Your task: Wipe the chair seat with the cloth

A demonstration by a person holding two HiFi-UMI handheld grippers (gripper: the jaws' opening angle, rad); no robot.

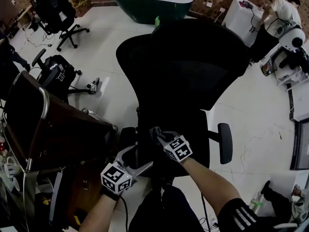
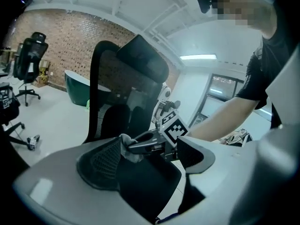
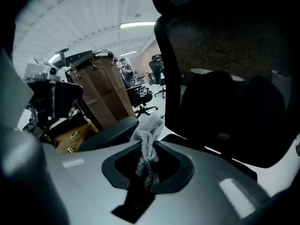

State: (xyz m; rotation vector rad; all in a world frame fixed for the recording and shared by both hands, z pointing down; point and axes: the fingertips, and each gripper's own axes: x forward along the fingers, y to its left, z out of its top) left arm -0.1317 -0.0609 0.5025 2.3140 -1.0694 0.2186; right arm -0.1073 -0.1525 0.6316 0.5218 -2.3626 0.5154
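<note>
Cloth (image 3: 149,125) between the right tongs (image 3: 147,150)

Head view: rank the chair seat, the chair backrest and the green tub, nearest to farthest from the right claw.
1. Chair seat, directly under the right claw.
2. Chair backrest, just ahead.
3. Green tub, far beyond, at the top.
</note>
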